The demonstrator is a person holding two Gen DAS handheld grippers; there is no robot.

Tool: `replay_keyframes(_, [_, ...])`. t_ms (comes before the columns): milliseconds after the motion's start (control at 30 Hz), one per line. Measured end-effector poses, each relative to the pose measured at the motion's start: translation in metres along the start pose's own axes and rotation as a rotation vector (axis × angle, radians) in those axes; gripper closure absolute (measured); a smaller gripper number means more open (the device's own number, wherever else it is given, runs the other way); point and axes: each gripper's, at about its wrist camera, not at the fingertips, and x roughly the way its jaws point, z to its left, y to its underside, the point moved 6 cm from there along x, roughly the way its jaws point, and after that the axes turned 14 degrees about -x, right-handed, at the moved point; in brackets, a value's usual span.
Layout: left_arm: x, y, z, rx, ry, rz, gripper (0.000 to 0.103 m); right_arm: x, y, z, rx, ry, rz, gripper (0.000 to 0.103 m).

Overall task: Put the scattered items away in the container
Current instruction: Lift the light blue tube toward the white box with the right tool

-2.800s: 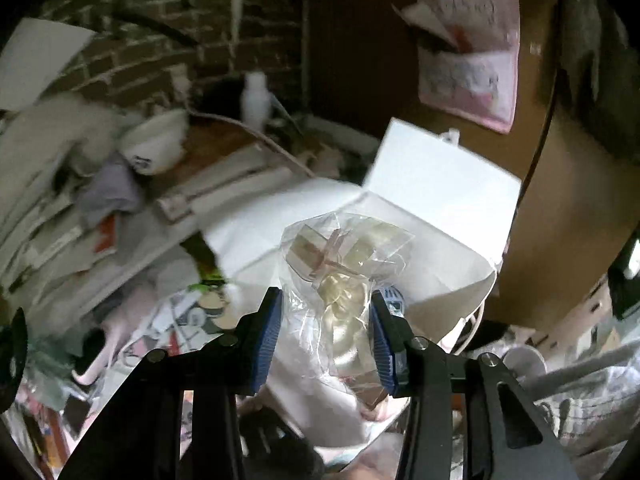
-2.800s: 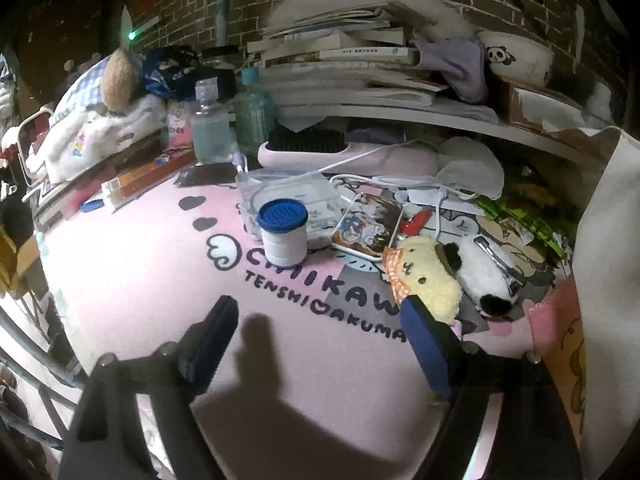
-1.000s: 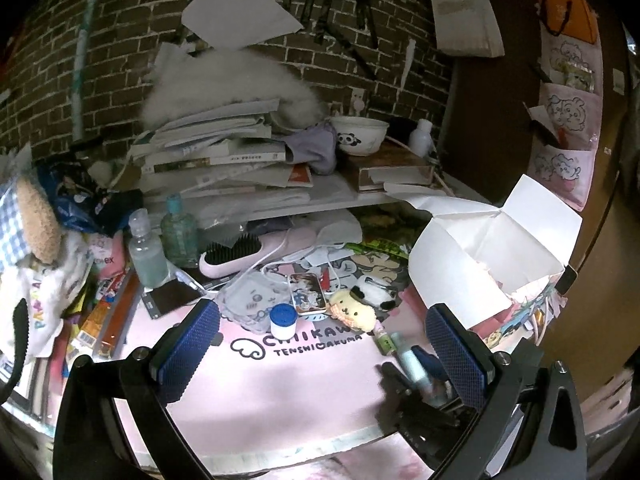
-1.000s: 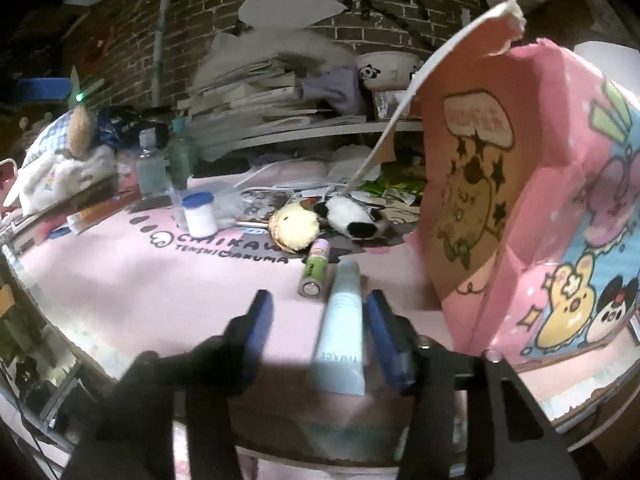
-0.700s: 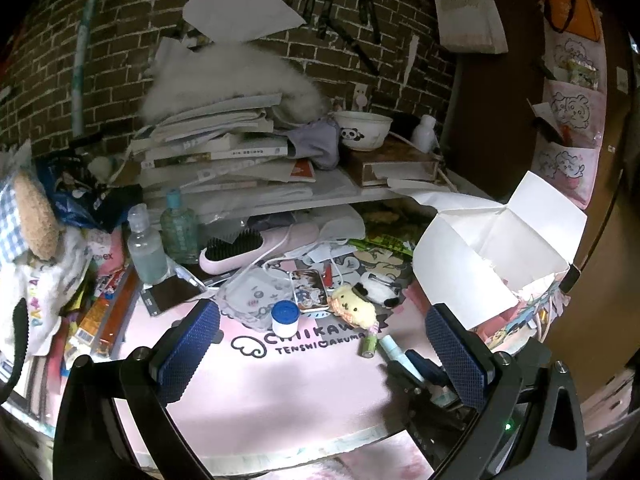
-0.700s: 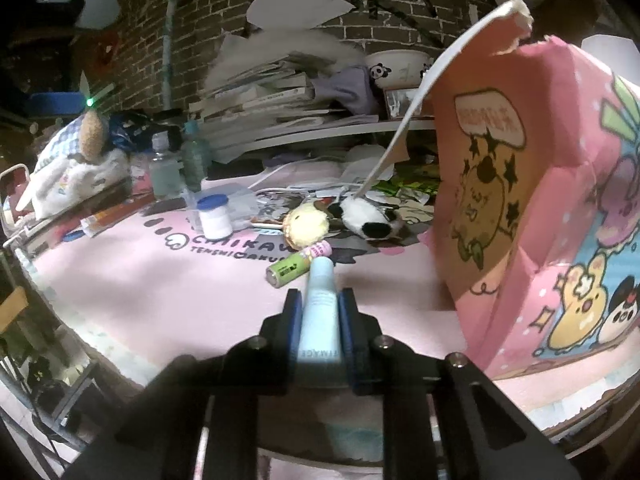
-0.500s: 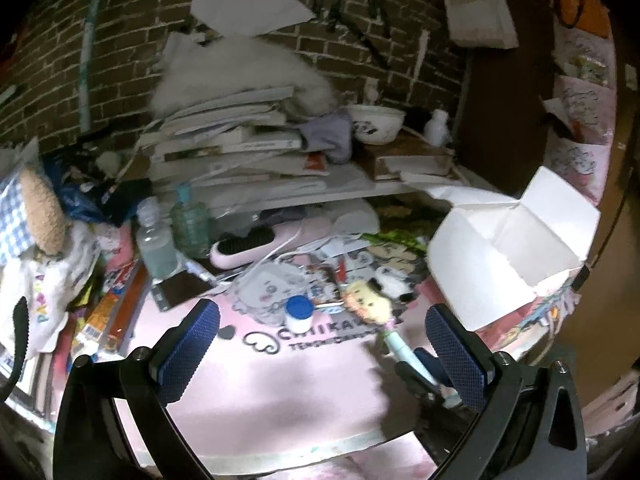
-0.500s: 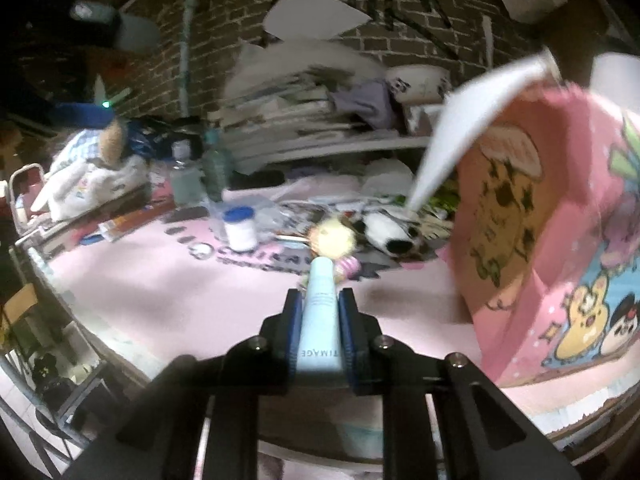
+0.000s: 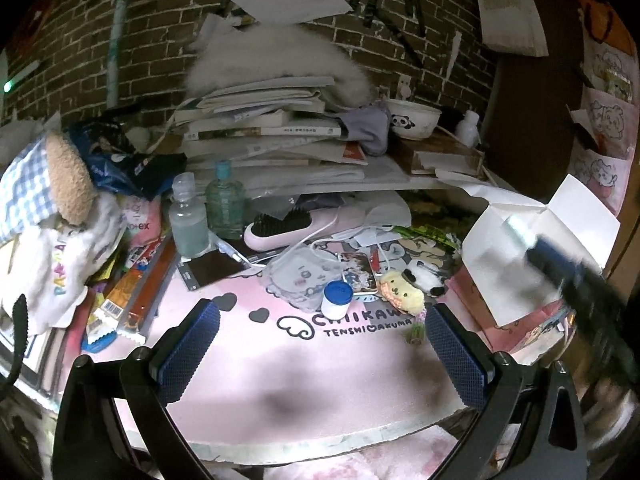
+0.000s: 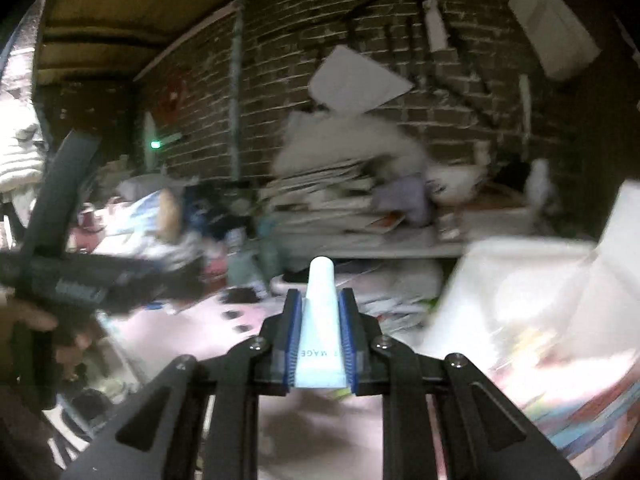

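Two hand-held grippers are up over the cluttered pink surface. The right hand-held gripper has its blue pads pressed tight against a pale squeeze tube, cap pointing forward past the fingertips, lifted clear of the surface; its view is smeared with motion. Beside it on the right stands the open paper bag, white inside with pink cartoon print on the outer face, its flaps spread wide at the surface's right edge. The left hand-held gripper hangs with its jaws wide apart and nothing between them, pointing down at the mat. Ahead of it on the mat sit a small white jar with a blue lid, a yellow plush charm just to its right, a black-and-white plush behind that, and a small green tube lying nearer. Farther back lie a pink hairbrush and two clear bottles, under a shelf stacked with books.
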Motion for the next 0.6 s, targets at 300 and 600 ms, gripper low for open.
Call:
replay_keyframes(300, [0.013,0.002,-0.011,0.013,0.009,0.022,0.000,0.002,0.009,-0.108,0.011,0.067,0.270,0.087])
replay_keyframes(600, [0.025,0.011,-0.023,0.047,0.012,0.061,0.000,0.031,0.039,-0.124,0.063,-0.069,0.528,0.087])
